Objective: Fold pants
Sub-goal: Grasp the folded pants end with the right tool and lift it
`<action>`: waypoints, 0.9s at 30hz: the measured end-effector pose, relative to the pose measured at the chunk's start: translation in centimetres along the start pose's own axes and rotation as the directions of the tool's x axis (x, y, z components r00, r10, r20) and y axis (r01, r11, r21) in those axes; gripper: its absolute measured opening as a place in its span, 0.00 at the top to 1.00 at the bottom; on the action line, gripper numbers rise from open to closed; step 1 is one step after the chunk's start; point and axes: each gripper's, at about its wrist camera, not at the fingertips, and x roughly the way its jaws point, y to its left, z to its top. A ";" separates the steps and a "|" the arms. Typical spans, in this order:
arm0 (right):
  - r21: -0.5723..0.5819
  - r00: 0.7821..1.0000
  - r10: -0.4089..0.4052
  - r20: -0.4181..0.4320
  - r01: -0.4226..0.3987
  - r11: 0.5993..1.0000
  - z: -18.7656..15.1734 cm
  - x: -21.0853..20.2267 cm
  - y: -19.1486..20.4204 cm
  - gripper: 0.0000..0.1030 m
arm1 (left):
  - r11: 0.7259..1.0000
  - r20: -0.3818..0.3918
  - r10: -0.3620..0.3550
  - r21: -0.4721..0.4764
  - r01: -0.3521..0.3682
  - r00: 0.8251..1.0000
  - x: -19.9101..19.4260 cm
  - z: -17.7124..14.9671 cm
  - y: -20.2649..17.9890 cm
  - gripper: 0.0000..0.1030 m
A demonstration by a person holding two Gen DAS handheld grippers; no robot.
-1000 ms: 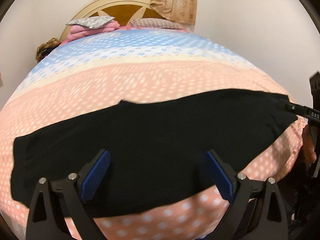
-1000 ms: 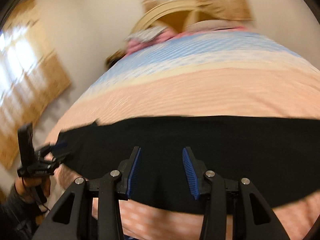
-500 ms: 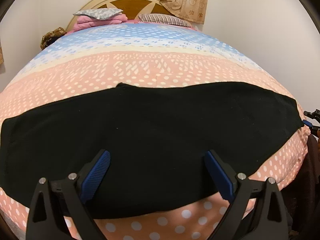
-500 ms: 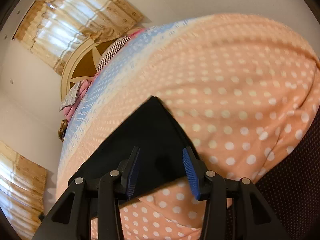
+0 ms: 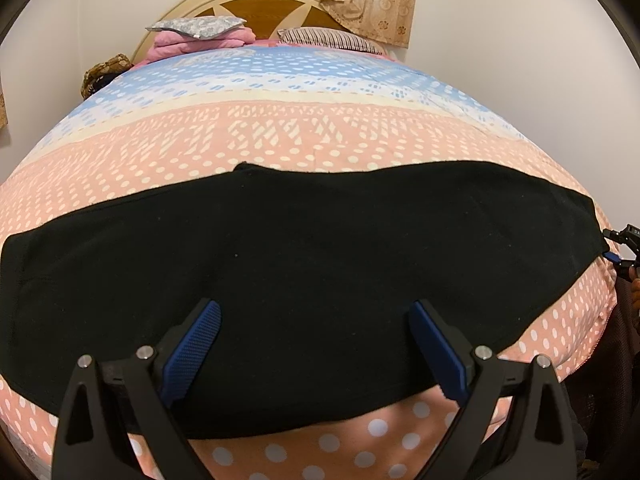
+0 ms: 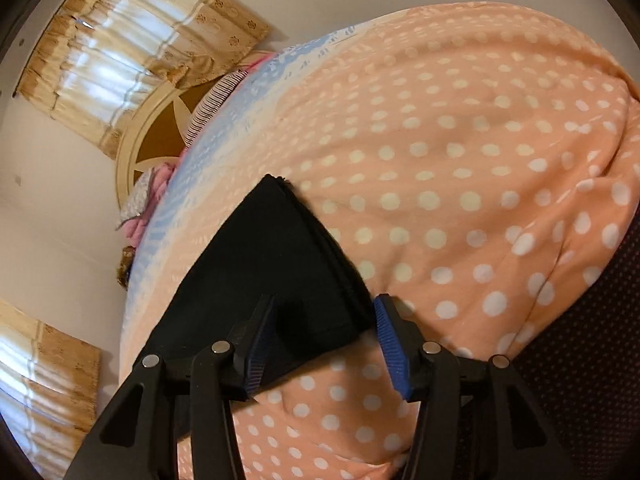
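Observation:
The black pants (image 5: 304, 264) lie flat in a long band across the near part of the bed. My left gripper (image 5: 316, 344) is open, hovering over their near edge around the middle. My right gripper (image 6: 324, 340) is open at the pants' right end (image 6: 276, 256), its fingers standing on either side of the near corner of the folded layers without closing on it. It also shows at the far right edge of the left wrist view (image 5: 620, 248).
The bed has a pink dotted and blue patterned cover (image 5: 304, 120). Pillows and folded pink bedding (image 5: 200, 36) lie by the headboard (image 5: 256, 4). A dark dotted surface (image 6: 592, 340) lies at the bed's right edge. Curtains (image 6: 120, 48) hang on the wall.
My right gripper swung from over the middle of the pants to their right end and closed in on the corner. My left gripper edged forward over the pants.

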 end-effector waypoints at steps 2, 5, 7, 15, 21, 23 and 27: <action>0.015 0.999 0.033 0.013 -0.033 0.999 -0.3 -0.3 -0.8 0.50 | 1.000 0.001 -0.001 -0.001 0.001 1.000 0.0 0.0 0.0 0.05; 0.014 0.998 0.066 0.022 -0.066 0.998 -0.5 -0.5 -1.3 0.72 | 1.000 0.002 -0.005 -0.004 0.005 1.000 0.0 0.0 0.1 0.05; 0.040 0.992 0.126 0.018 -0.127 0.991 -0.4 -0.4 -1.9 0.85 | 1.000 0.003 -0.006 -0.003 0.006 1.000 0.0 -0.1 0.1 0.05; -0.159 0.972 0.184 0.146 -0.161 0.974 -1.1 -4.7 4.3 0.91 | 0.999 0.001 -0.029 -0.037 0.029 1.000 -0.5 0.2 0.8 0.05; -0.394 0.954 0.272 0.127 -0.203 0.897 -3.5 -6.2 14.9 0.92 | 0.998 0.011 -0.036 -0.056 0.037 0.999 -1.0 0.3 1.5 0.05; -0.477 0.953 0.291 0.082 -0.219 0.851 -5.3 -5.4 19.0 0.92 | 0.997 0.013 -0.038 -0.061 0.039 0.999 -1.1 0.3 1.7 0.05; -0.589 0.950 0.312 -0.017 -0.261 0.765 -9.1 -2.9 25.7 0.92 | 0.996 0.024 -0.044 -0.079 0.046 0.999 -1.4 0.4 2.4 0.05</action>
